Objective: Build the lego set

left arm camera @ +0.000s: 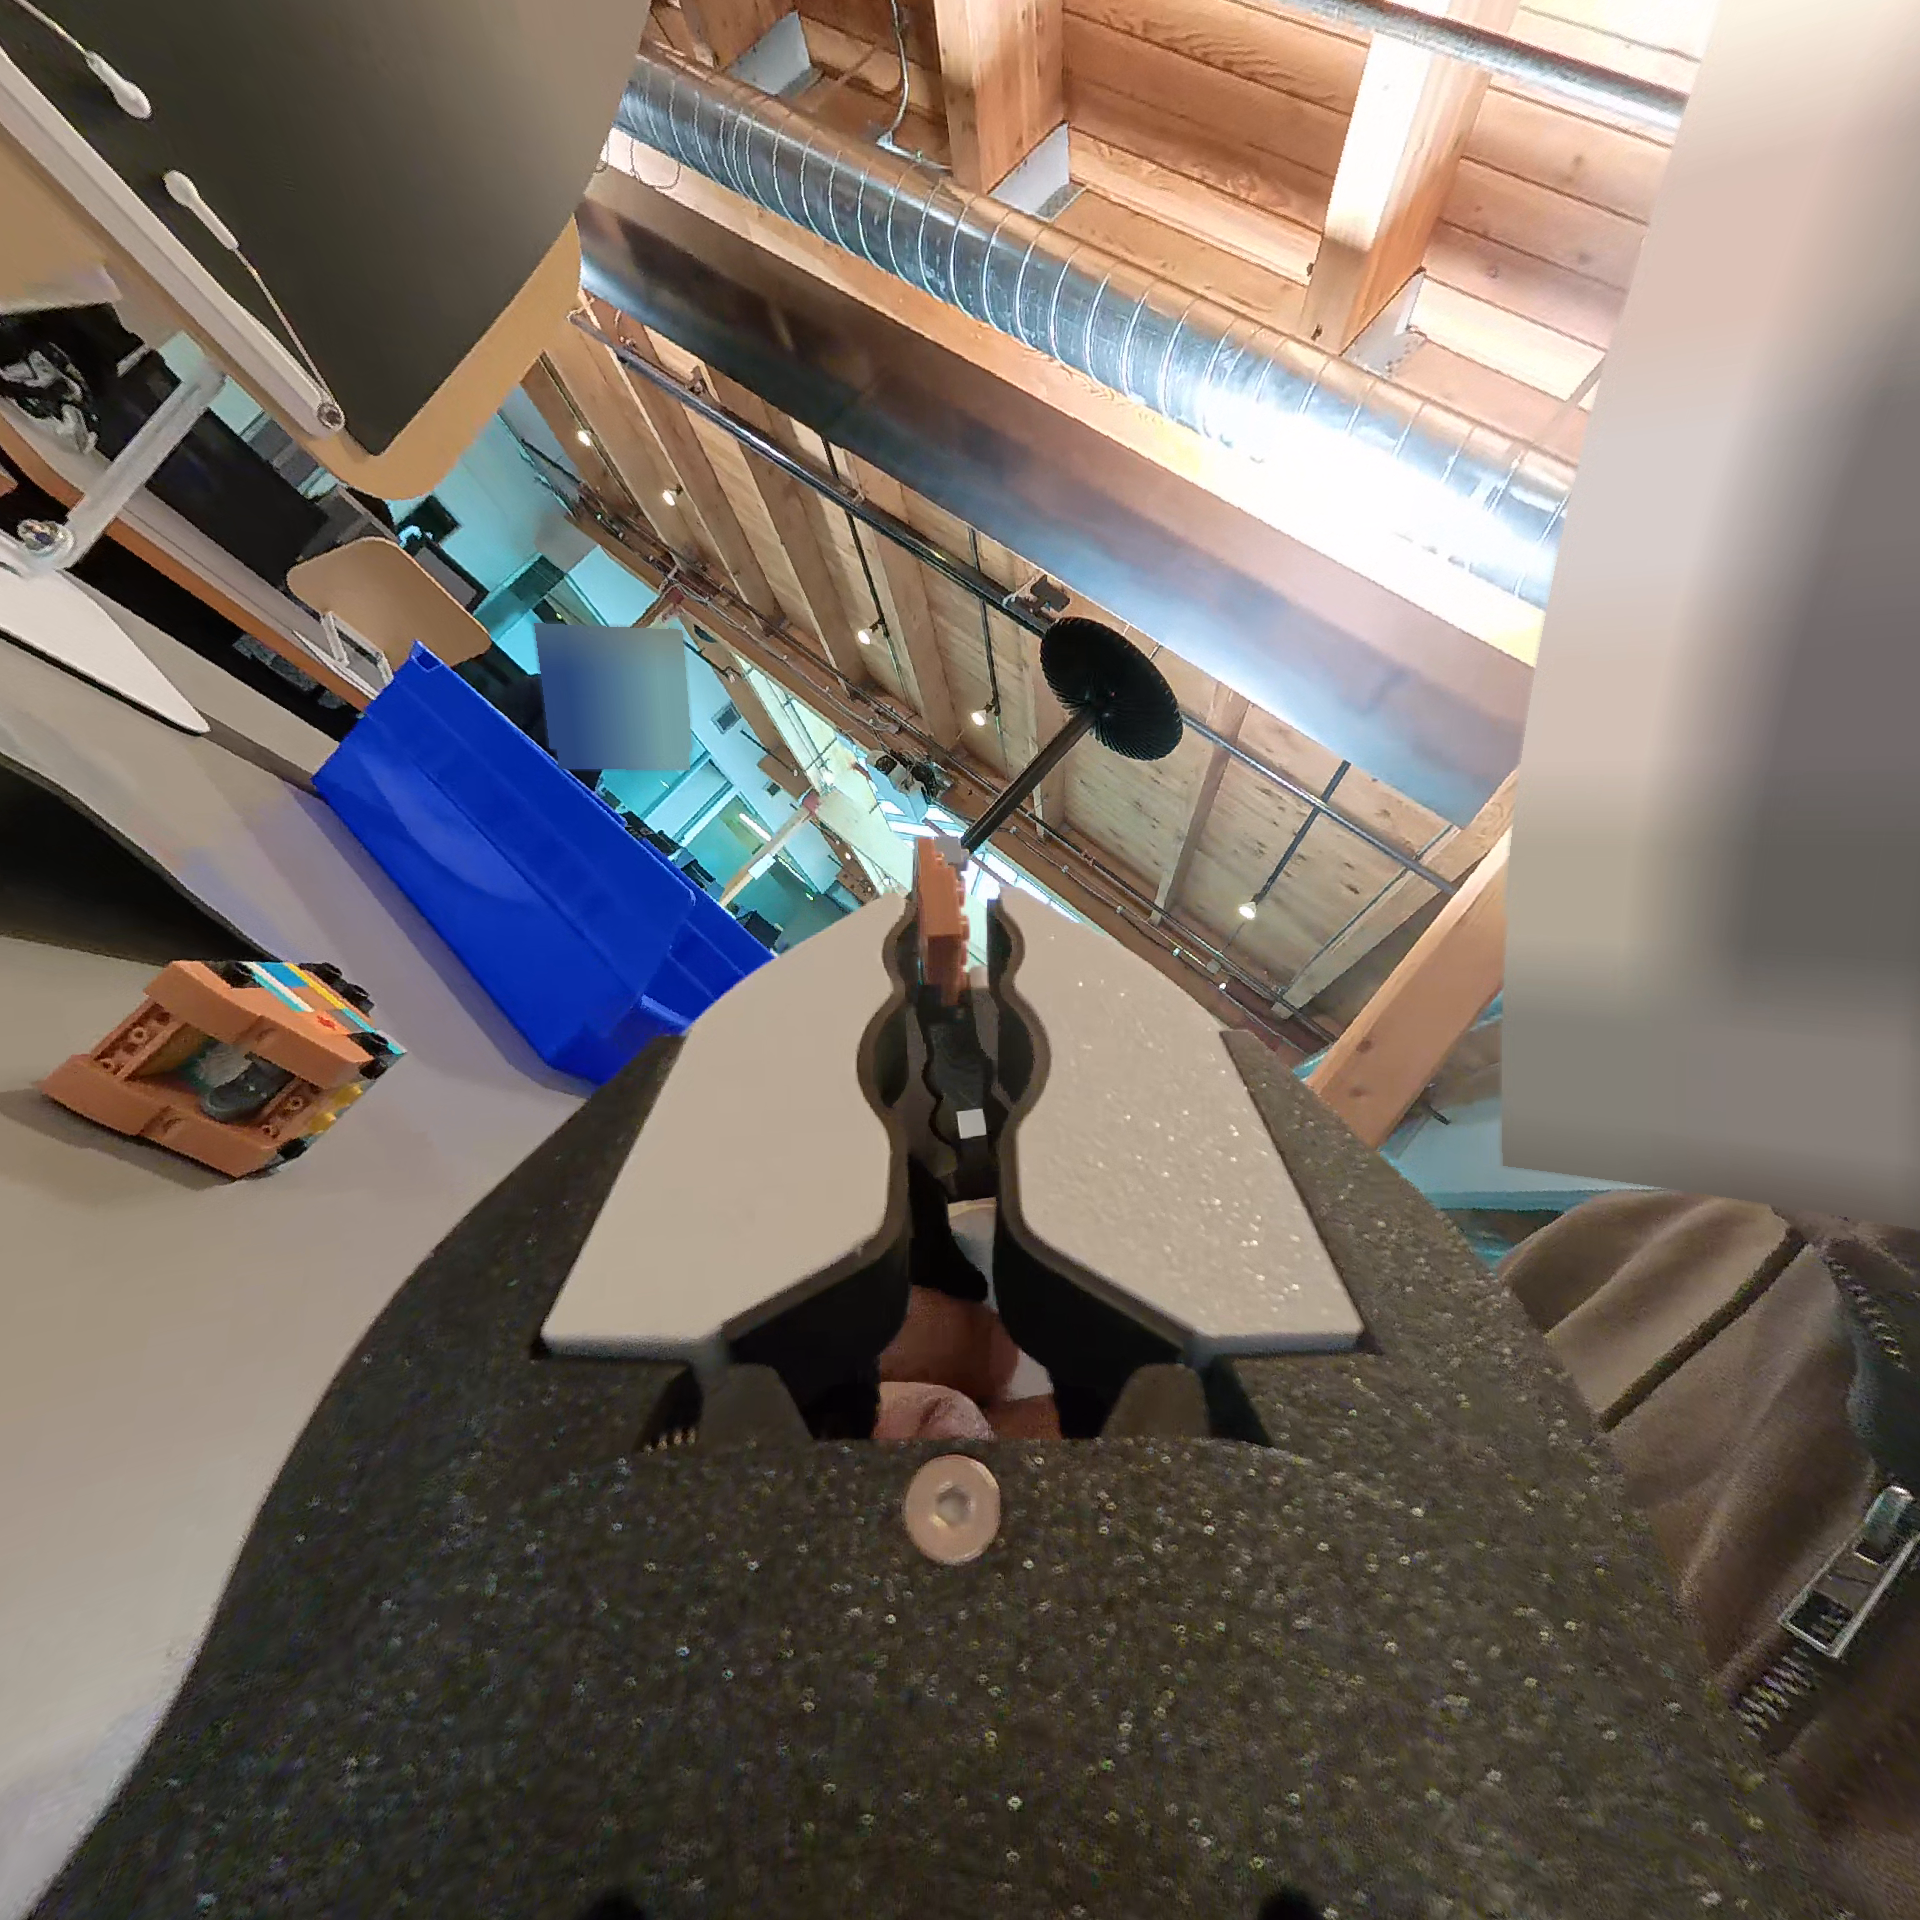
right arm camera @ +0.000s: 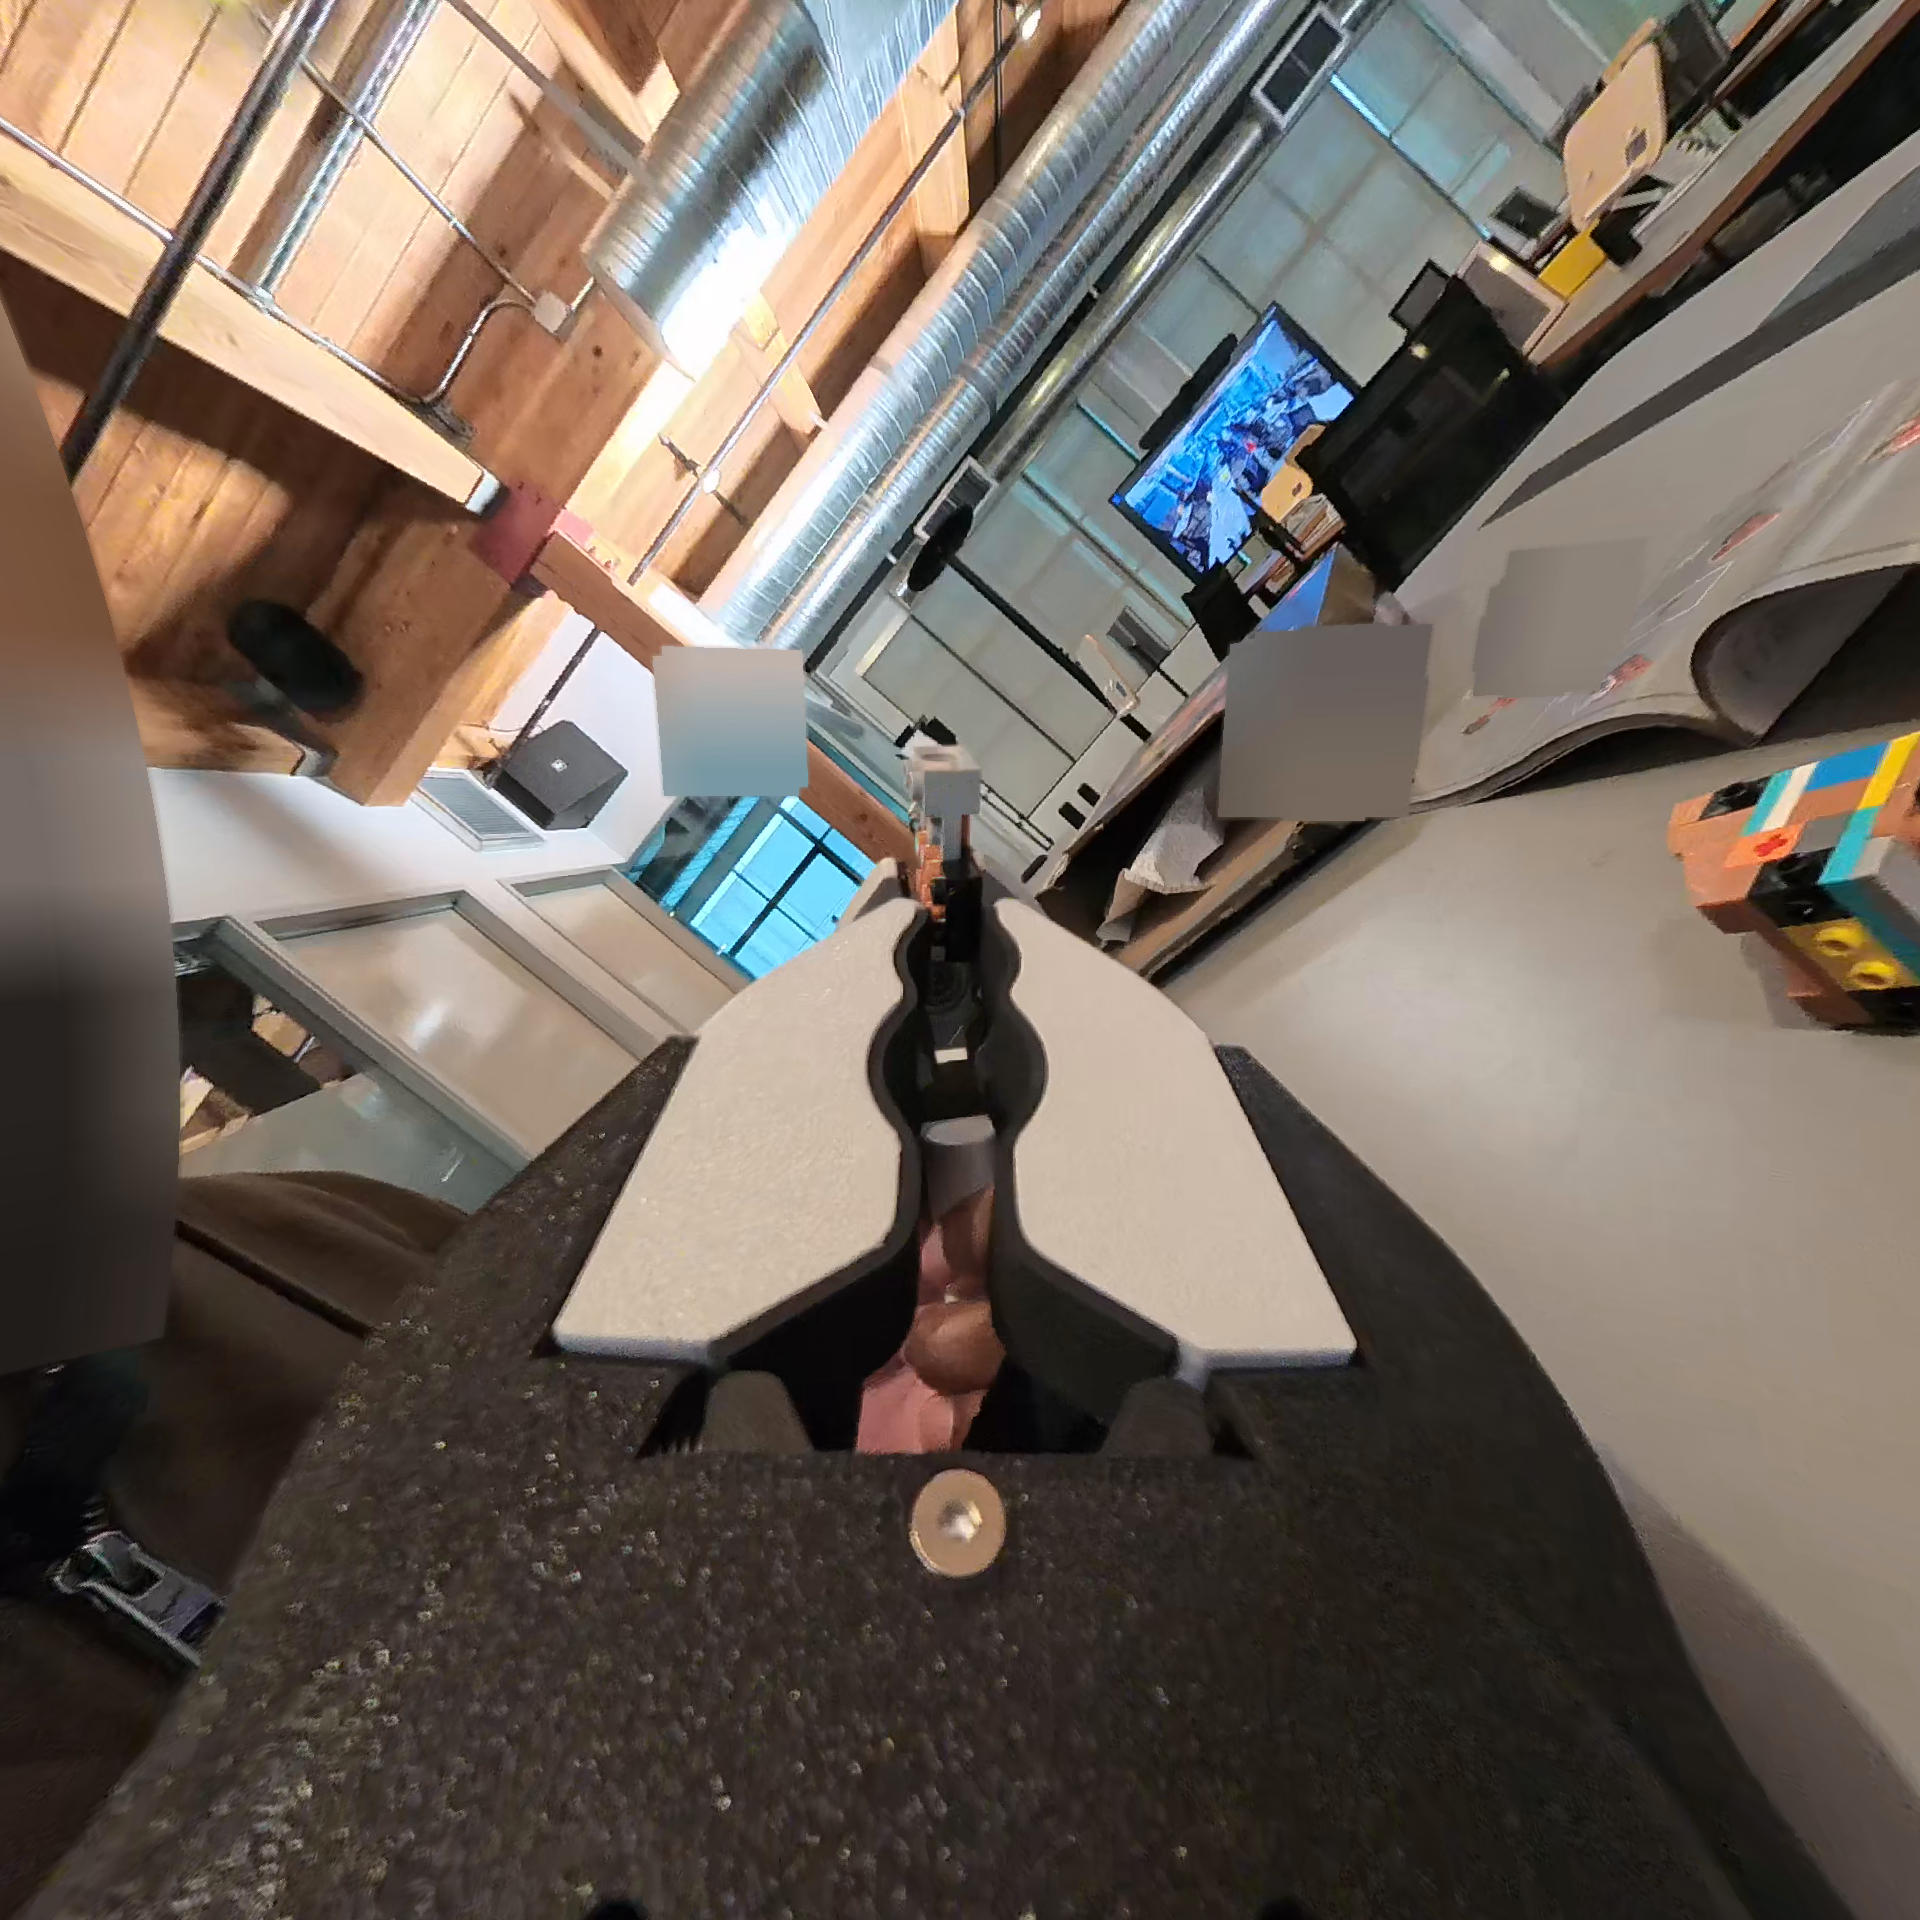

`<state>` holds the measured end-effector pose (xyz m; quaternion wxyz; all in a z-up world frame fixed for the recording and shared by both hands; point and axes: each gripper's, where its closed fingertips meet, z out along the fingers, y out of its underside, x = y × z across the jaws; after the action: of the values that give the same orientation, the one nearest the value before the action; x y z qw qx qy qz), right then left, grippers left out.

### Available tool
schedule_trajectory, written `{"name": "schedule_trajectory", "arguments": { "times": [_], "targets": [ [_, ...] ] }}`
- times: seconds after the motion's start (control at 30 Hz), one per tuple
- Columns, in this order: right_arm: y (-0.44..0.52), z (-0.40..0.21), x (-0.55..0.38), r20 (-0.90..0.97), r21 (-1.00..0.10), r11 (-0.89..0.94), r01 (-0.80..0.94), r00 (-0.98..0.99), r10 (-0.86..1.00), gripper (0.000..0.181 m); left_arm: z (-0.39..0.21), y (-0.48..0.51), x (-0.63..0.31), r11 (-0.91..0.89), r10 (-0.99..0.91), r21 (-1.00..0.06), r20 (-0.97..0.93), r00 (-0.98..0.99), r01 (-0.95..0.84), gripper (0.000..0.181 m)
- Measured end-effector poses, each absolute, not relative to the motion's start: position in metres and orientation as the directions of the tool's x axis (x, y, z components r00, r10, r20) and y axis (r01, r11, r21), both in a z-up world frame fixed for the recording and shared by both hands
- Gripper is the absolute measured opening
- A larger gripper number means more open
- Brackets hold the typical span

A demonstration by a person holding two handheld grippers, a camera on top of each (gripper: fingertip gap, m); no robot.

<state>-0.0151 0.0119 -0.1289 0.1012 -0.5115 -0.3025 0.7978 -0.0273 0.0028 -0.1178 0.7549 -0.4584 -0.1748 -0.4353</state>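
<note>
both grippers clamp small brick pieces, lifted toward the timber ceiling.

the left gripper point(left arm camera: 951, 914) pinches a slim orange brick stack point(left arm camera: 940, 925) with a grey stud on top; the right gripper point(right arm camera: 951, 909) pinches a black-and-orange stack point(right arm camera: 948, 831) capped by a grey cube. the blocky, studded lego build point(left arm camera: 223, 1065) sits on the smooth grey table point(left arm camera: 156, 1403) at 9 o'clock, near a glossy blue bin point(left arm camera: 499, 862).

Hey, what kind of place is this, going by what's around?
Probably an open-plan office or workshop in a converted industrial loft: exposed timber ceiling beams, bare metal ducting, a glass partition wall with a wall screen, and grey worktables.
</note>
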Motion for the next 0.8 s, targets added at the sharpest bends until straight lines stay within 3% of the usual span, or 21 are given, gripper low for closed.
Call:
{"name": "schedule_trajectory", "arguments": {
  "times": [0.43,0.6,0.8],
  "targets": [
    [0.009,-0.131,-0.016,-0.678,-0.700,-0.703,0.125,-0.423,0.601,0.009,-0.121,0.013,-0.017,0.143,-0.468,-0.622,0.643,0.606,0.770,0.008],
    [0.016,-0.137,-0.005,-0.556,-0.824,-0.548,0.145,-0.394,0.732,0.024,-0.116,0.020,-0.031,0.120,-0.454,-0.679,0.611,0.649,0.724,0.008],
    [0.069,-0.145,0.033,-0.374,-0.923,-0.322,0.209,-0.305,0.876,0.028,-0.114,0.043,-0.032,-0.014,-0.500,-0.819,0.502,0.706,0.573,0.008]
  ]
}}
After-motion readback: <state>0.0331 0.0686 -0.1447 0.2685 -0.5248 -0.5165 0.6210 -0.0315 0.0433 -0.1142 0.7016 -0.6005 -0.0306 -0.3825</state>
